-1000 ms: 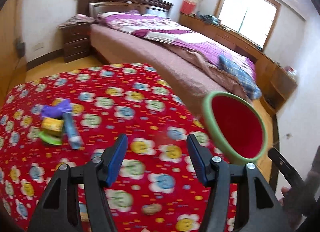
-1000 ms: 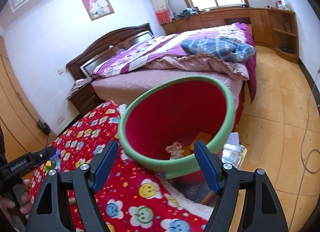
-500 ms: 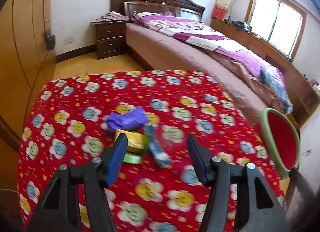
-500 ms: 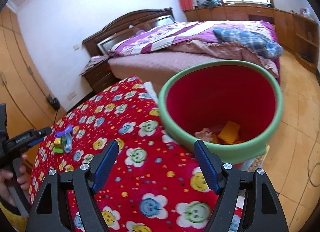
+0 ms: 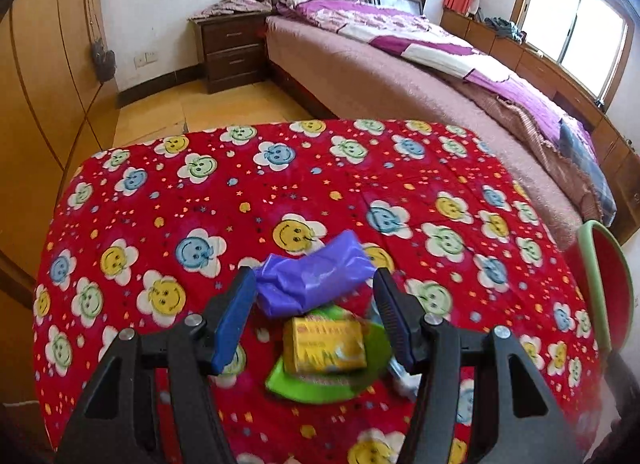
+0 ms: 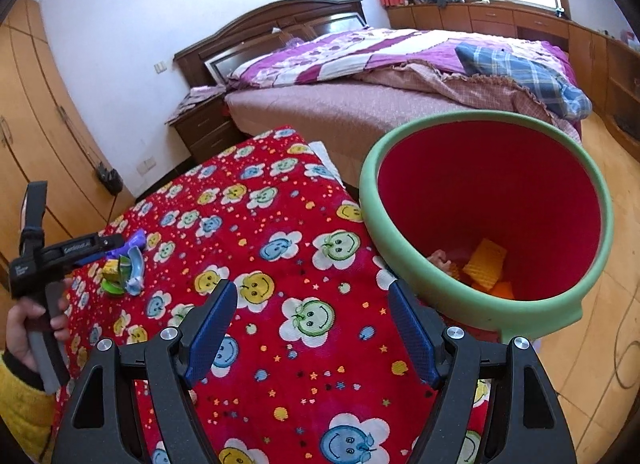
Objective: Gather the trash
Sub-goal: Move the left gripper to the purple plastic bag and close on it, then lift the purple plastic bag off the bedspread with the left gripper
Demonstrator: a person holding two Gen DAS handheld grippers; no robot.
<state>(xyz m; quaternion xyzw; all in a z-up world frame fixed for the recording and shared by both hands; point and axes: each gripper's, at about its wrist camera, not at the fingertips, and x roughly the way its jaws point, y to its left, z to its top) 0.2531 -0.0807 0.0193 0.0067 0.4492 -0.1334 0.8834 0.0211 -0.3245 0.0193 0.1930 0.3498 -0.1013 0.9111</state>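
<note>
A small trash pile lies on the red smiley tablecloth (image 5: 224, 199): a crumpled purple bag (image 5: 312, 278), a yellow packet (image 5: 324, 344) on a green lid (image 5: 320, 384), and a pale blue wrapper (image 6: 135, 268). My left gripper (image 5: 314, 320) is open, its fingers on either side of the purple bag and yellow packet. The pile (image 6: 120, 268) shows small at left in the right wrist view, with the left gripper (image 6: 92, 246) over it. My right gripper (image 6: 310, 330) is open and empty above the cloth, beside the red bin with green rim (image 6: 480, 215), which holds orange scraps (image 6: 484, 266).
A bed (image 5: 420, 63) with purple bedding stands behind the table, a dark nightstand (image 5: 232, 51) to its left. Wooden wardrobes (image 5: 36, 75) line the left wall. The bin (image 5: 604, 280) sits off the table's right edge. A cable (image 6: 624, 360) lies on the wooden floor.
My left gripper swung left from the bin side and closed in on the trash pile, which now sits between its fingers. My right gripper drew back from the bin, over the table.
</note>
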